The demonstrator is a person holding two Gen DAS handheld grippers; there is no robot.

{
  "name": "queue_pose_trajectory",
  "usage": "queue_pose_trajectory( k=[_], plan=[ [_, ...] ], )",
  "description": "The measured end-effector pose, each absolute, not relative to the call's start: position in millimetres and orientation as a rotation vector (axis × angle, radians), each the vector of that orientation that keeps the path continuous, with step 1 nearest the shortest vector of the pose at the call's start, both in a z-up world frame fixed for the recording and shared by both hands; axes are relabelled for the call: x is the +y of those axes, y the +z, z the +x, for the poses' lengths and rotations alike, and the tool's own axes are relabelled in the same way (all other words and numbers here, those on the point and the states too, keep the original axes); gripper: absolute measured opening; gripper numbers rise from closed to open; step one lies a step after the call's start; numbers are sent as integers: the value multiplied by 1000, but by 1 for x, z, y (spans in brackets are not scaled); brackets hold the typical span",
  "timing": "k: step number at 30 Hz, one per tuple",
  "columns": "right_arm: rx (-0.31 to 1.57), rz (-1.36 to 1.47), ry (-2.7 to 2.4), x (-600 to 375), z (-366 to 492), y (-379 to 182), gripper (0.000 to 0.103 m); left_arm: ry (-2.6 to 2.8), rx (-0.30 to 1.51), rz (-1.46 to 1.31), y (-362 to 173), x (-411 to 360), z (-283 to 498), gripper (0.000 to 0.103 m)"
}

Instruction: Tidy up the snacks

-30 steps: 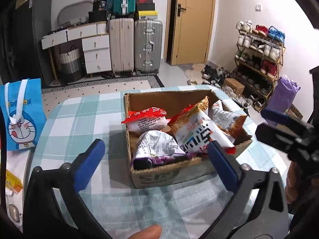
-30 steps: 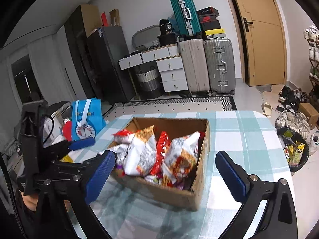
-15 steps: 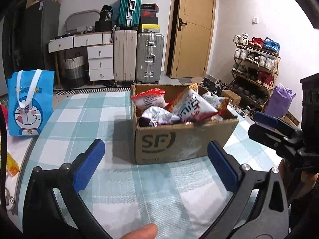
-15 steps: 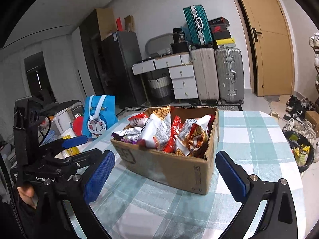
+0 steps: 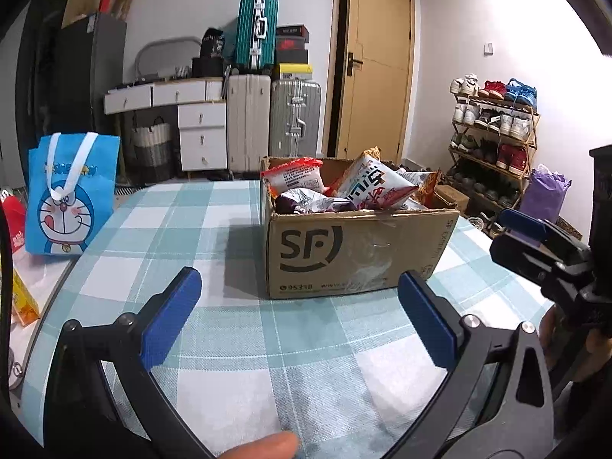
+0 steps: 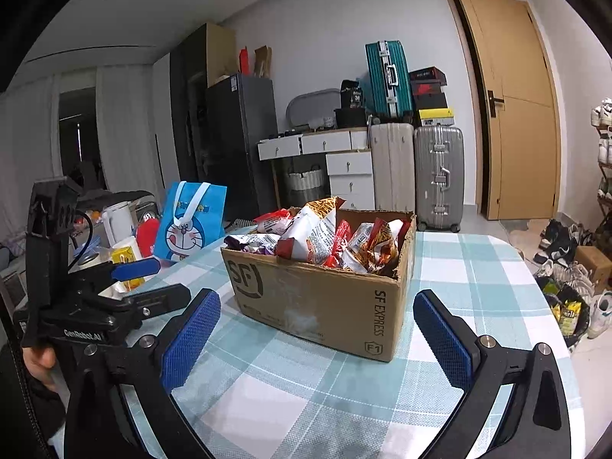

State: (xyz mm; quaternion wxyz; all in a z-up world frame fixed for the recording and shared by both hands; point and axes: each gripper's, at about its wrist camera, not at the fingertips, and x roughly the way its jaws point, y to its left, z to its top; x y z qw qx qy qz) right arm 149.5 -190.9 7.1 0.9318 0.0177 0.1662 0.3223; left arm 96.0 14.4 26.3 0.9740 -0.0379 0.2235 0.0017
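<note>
Indoor room under even, moderately bright artificial light, with the white wall (image 5: 451,38) at upper right of the left wrist view washed out. The cardboard box (image 5: 359,244) casts a soft dark shadow leftward on the checked tablecloth (image 5: 237,237). Both fisheye views bend the door (image 6: 512,107) and suitcases outward (corners fall to black vignette). Focus is fairly sharp throughout; the fingertip (image 5: 264,445) at the bottom edge is blurred.

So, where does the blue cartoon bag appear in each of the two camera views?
Left wrist view: the blue cartoon bag stands at the far left edge, left of the cardboard box.
Right wrist view: the bag stands left of centre, behind and left of the box.
Shared landmark: the teal suitcase by the back wall.
</note>
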Motion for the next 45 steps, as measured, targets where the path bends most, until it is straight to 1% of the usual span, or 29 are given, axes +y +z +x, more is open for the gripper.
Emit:
queue_pose_trajectory(
  k=[13,45],
  plan=[
    [317,59,646,-195,146,1,103,35,394,-88,20,19,99,103],
    [290,5,616,-185,140,-5,103,36,396,-101,16,22,99,103]
  ],
)
